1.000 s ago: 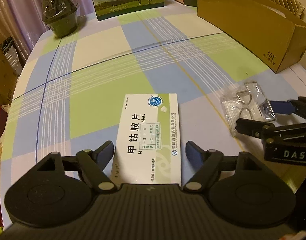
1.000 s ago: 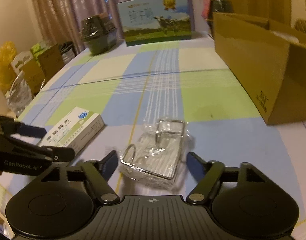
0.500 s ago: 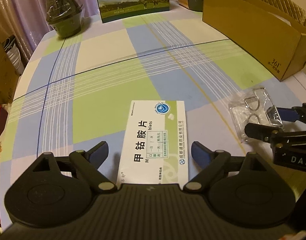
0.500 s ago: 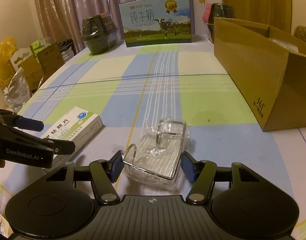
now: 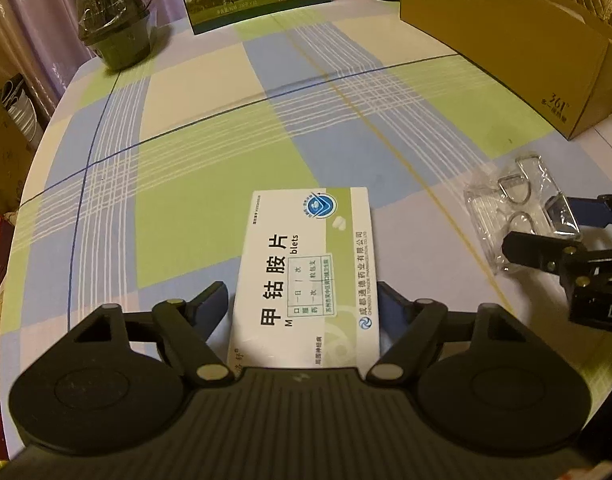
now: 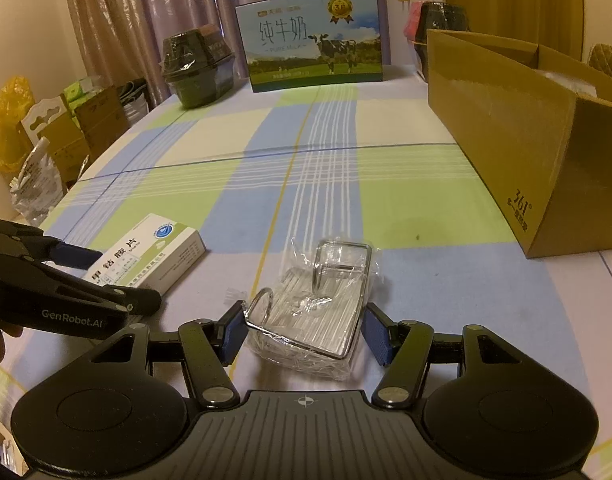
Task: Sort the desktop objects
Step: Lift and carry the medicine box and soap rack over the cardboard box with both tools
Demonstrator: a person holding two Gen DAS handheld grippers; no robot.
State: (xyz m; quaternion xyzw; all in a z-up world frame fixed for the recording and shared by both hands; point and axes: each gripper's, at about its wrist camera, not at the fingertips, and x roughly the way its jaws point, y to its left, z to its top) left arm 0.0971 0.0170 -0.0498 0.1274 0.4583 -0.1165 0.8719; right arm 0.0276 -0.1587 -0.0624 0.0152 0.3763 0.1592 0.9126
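Across my checked tablecloth (image 6: 210, 168) I see a milk carton (image 6: 312, 40) and two wrapped dark pots (image 6: 198, 68).

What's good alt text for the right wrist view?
The right gripper straddles a bagged wire rack on a plaid tablecloth, fingers close beside it. The left gripper is at a pill box; a cardboard box stands right.

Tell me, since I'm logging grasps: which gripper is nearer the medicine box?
Left. The left gripper straddles the medicine box, jaws at its sides. The right gripper sits beside it, around the bagged metal rack.
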